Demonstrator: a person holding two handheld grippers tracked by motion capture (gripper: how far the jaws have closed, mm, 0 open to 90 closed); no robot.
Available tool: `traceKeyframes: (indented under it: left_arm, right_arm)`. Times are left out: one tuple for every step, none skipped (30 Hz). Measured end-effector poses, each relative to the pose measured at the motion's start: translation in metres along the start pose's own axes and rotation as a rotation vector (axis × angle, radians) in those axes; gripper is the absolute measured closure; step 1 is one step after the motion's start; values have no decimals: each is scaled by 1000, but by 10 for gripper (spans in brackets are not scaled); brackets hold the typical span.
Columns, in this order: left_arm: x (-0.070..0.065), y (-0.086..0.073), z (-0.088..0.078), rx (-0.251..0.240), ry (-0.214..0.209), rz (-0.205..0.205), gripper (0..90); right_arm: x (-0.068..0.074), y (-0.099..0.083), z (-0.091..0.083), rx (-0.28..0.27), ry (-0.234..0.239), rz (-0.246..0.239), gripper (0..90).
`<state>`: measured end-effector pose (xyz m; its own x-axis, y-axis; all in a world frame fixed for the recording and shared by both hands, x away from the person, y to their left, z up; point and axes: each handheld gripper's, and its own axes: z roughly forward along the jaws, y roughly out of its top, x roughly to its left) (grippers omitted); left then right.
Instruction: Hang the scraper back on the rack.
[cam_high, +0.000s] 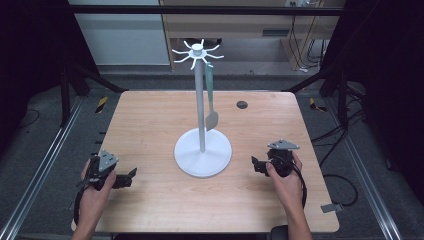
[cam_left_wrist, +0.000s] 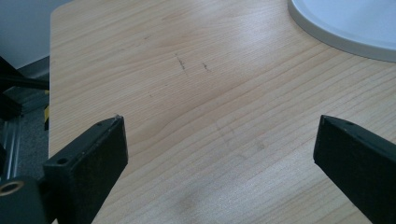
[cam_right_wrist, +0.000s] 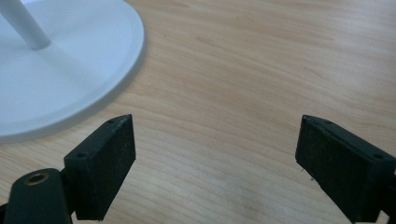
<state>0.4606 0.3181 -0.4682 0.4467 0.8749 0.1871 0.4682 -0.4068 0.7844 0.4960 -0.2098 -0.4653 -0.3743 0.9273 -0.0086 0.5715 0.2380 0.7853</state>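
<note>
pale green spatula (cam_high: 210, 100) hangs upright from the white rack (cam_high: 202, 150) at tabletop (cam_high: 150, 120) centre, its long axis vertical, ahead of and between our wide-open, empty left tool (cam_high: 131, 175) and right tool (cam_high: 254, 163), the right one nearer to it.

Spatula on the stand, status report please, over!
Left gripper open, right gripper open, both empty, low at the table. Green spatula hangs from white hook stand, untouched. Nothing in the way.
</note>
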Motion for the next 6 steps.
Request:
traceKeyframes:
  left_arm:
    - [0,0,0,2,0,0,27]
    - [0,0,0,3,-1,-1,28]
    - [0,0,1,4,-1,1,28]
    - [-1,0,1,4,-1,-1,28]
    - [-1,0,1,5,0,2,28]
    - [-1,0,1,5,1,4,28]
  right_arm:
    - [-1,-2,1,13,3,9,127]
    - [-3,-3,3,21,2,11,126]
    - [-5,-4,3,16,9,33,125]
    - [-7,-5,3,6,20,58,125]
    - [-7,-5,3,-1,25,73,124]
    - [-8,-6,2,-4,22,75,122]
